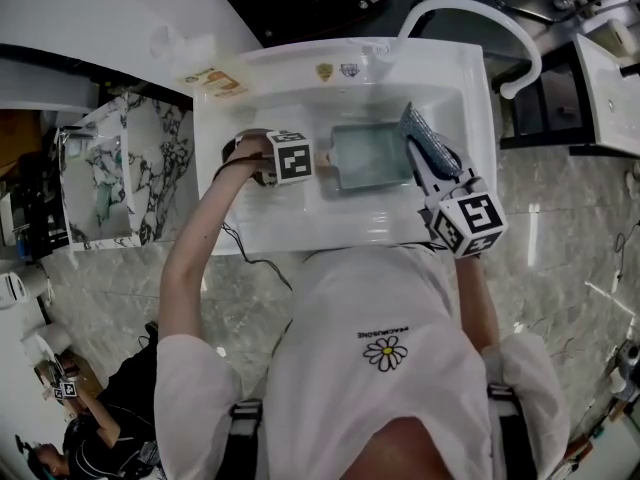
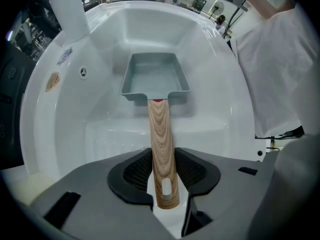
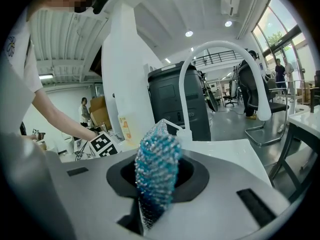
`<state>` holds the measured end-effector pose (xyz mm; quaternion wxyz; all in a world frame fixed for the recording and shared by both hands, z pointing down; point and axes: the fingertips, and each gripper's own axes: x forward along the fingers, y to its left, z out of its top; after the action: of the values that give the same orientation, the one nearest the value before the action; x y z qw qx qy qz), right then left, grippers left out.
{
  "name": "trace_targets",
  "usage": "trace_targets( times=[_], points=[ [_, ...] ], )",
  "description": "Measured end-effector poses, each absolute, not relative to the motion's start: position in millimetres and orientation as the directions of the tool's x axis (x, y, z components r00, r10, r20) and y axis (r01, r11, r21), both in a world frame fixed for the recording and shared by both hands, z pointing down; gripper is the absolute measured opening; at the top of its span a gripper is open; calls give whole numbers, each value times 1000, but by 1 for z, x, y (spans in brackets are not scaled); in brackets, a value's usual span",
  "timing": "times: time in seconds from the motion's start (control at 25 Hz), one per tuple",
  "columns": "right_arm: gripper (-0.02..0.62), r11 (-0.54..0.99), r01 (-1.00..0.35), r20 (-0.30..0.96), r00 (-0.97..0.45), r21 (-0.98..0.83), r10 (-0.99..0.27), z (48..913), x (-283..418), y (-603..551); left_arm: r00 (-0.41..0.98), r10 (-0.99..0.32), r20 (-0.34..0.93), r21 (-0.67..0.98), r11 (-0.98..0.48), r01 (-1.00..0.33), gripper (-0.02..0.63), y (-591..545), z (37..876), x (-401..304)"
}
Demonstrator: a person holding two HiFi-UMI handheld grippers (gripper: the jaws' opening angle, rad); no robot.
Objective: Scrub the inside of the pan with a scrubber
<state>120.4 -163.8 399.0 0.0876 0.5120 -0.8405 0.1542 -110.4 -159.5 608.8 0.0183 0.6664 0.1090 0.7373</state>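
A grey rectangular pan [image 1: 370, 156] [image 2: 152, 76] lies in the white sink [image 1: 230, 168], its wooden handle [image 2: 161, 144] pointing left in the head view. My left gripper [image 1: 318, 158] [image 2: 162, 171] points steeply down, and its black pads sit against both sides of the handle near its end. My right gripper [image 1: 425, 158] [image 3: 155, 184] hovers at the pan's right edge, shut on a blue and silver mesh scrubber [image 1: 425, 136] [image 3: 156, 164]. The scrubber stands above the pan's right rim; whether it touches the pan I cannot tell.
A white curved faucet [image 1: 500, 28] [image 3: 220, 49] arches over the sink's back right corner. A white upright object [image 2: 70, 9] stands on the sink's rim. A marble counter [image 1: 560, 228] surrounds the sink. Another person [image 1: 110, 428] is at the lower left.
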Motion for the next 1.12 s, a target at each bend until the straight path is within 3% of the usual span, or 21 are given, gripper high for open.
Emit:
trace_targets(
  times=[0.28, 0.44, 0.68, 1.12],
  points=[
    [61, 429, -888, 313, -459, -165, -831, 397, 129, -169, -145, 130, 981, 150, -980, 132, 141, -166, 609, -112],
    [61, 439, -884, 407, -466, -162, -786, 411, 133, -176, -175, 100, 979, 126, -982, 143, 141, -171, 601, -117],
    [61, 469, -863, 659, -464, -186, -592, 474, 137, -190, -175, 75, 982, 101, -985, 142, 141, -166, 589, -119],
    [61, 448, -846, 902, -398, -290, -168, 612, 127, -204, -187, 44, 981, 73, -986, 151, 141, -160, 572, -113]
  ],
)
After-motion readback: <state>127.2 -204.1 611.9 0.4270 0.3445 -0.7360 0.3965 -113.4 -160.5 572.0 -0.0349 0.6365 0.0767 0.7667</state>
